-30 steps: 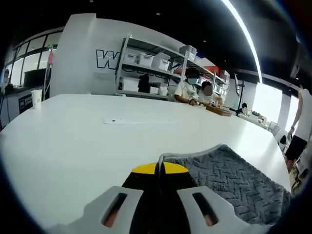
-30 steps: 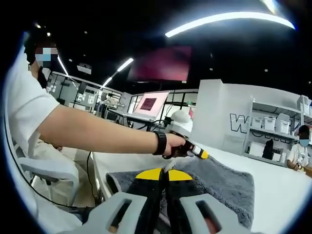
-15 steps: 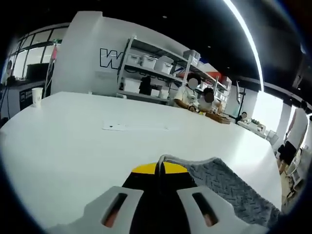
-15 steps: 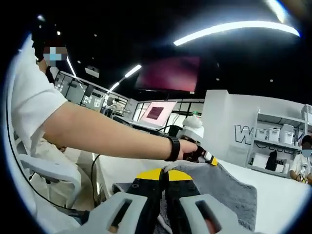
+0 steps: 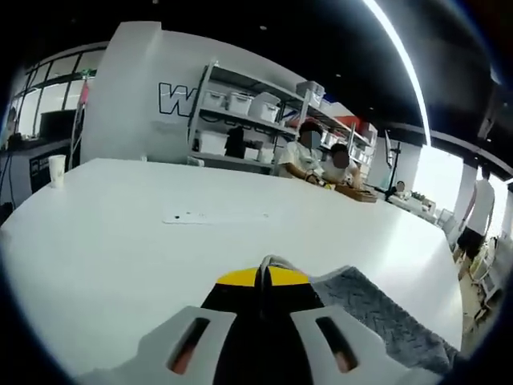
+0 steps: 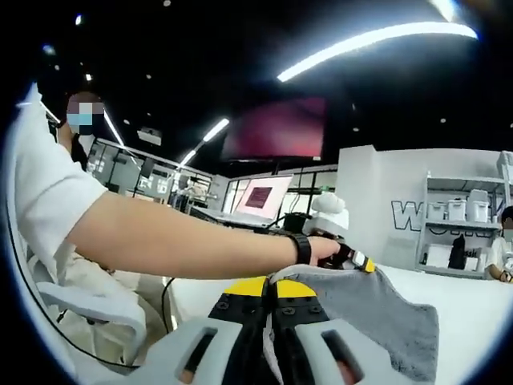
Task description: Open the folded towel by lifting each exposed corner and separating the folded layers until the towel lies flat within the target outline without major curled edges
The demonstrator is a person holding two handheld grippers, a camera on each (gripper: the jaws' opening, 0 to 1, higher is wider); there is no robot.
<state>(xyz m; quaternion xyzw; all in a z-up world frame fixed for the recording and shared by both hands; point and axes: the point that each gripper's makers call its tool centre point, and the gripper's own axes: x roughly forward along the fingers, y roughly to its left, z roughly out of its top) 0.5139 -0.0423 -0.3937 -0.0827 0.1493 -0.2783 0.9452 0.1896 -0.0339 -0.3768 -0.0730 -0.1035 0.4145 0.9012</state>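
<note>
Above the white counter [image 5: 120, 249], my left gripper [image 5: 262, 277] and right gripper [image 6: 270, 289] each have their fingers clamped on an edge of the grey towel [image 6: 377, 309], which hangs lifted between them.

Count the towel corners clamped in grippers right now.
2: the left gripper pinches one corner of the towel; the right gripper pinches another. Remaining corners are hidden.

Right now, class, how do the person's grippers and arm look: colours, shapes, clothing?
Each gripper, left gripper and right gripper, has black jaws with yellow tips and pale grey slotted housings. The arm wears a short white sleeve and a black wristband.
</note>
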